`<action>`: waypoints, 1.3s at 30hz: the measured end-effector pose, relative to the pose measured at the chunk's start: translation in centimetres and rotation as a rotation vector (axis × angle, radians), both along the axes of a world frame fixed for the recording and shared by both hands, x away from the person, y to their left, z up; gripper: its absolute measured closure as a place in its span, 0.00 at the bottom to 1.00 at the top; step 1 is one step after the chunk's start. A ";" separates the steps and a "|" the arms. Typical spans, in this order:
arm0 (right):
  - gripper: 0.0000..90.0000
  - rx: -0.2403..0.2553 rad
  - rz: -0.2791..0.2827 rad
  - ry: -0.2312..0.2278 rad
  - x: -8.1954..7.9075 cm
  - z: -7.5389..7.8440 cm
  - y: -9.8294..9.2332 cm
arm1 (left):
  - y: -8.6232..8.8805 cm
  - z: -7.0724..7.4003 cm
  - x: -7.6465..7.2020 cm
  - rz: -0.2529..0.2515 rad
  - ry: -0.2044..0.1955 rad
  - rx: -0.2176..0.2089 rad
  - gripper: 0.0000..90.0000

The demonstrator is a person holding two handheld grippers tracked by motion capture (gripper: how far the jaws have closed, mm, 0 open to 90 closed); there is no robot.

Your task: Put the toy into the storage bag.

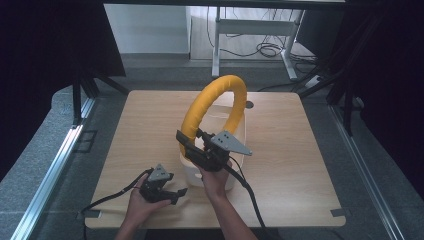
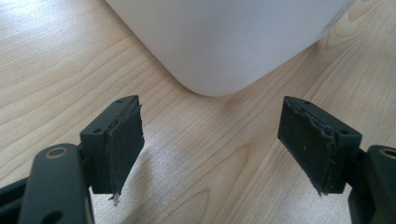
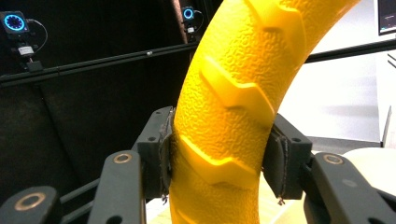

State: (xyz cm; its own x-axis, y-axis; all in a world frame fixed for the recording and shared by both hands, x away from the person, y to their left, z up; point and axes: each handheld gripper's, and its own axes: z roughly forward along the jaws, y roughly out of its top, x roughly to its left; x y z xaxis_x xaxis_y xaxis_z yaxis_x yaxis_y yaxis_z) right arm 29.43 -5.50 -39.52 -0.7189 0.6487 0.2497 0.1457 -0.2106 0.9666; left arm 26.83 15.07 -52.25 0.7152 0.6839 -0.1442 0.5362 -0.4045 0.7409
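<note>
A light wooden bench [image 1: 280, 150] is standing on grey carpeted floor [image 1: 380, 150]. Beyond its far edge, a white desk frame [image 1: 250, 30] is rising against a pale wall, with black cables [image 1: 267, 49] lying tangled beneath it. Dark curtains [image 1: 45, 50] are hanging on both sides, and a metal rail [image 1: 50, 175] is running along the left.

a light wooden table [image 1: 135, 130], a white rounded box [image 1: 192, 175] directly on it near the front edge
</note>
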 end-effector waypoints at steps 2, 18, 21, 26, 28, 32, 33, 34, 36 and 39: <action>0.55 -0.001 0.001 0.001 0.0 -0.1 0.0 | 0.0 0.0 0.0 0.000 0.000 0.002 0.25; 0.54 -0.010 0.008 0.024 -0.1 -0.9 0.4 | 0.0 -0.1 0.0 -0.005 0.004 0.007 0.25; 0.54 -0.008 0.012 0.039 0.0 -1.0 0.4 | 0.0 -0.1 0.0 -0.006 0.004 0.008 0.25; 0.54 -0.012 0.007 0.053 0.0 -1.3 0.5 | -0.1 -0.2 0.0 -0.006 0.005 0.009 0.25; 0.54 -0.015 0.007 0.050 0.0 -1.3 0.4 | -0.1 -0.2 0.0 -0.006 0.005 0.009 0.25; 0.54 -0.033 0.002 0.054 -0.1 -1.4 0.5 | -0.1 -0.2 0.0 -0.007 0.006 0.010 0.25; 0.54 -0.037 0.002 0.057 -0.1 -1.4 0.6 | -0.1 -0.2 0.0 -0.007 0.007 0.010 0.25; 0.53 -0.038 0.002 0.061 -0.1 -1.4 0.6 | -0.1 -0.2 0.0 -0.007 0.007 0.010 0.25; 0.53 -0.040 0.002 0.061 -0.1 -1.4 0.5 | -0.1 -0.2 0.0 -0.007 0.007 0.009 0.25; 0.52 -0.046 0.000 0.057 -0.2 -1.4 0.5 | -0.1 -0.2 0.0 -0.008 0.008 0.010 0.25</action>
State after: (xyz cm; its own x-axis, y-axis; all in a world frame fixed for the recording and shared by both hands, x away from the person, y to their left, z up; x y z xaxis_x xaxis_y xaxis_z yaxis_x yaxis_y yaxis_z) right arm 29.27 -5.04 -40.89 -0.7048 0.6602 0.2597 0.2004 -0.1658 0.9656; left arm 26.87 14.96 -52.46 0.7195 0.6796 -0.1431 0.5387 -0.4160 0.7326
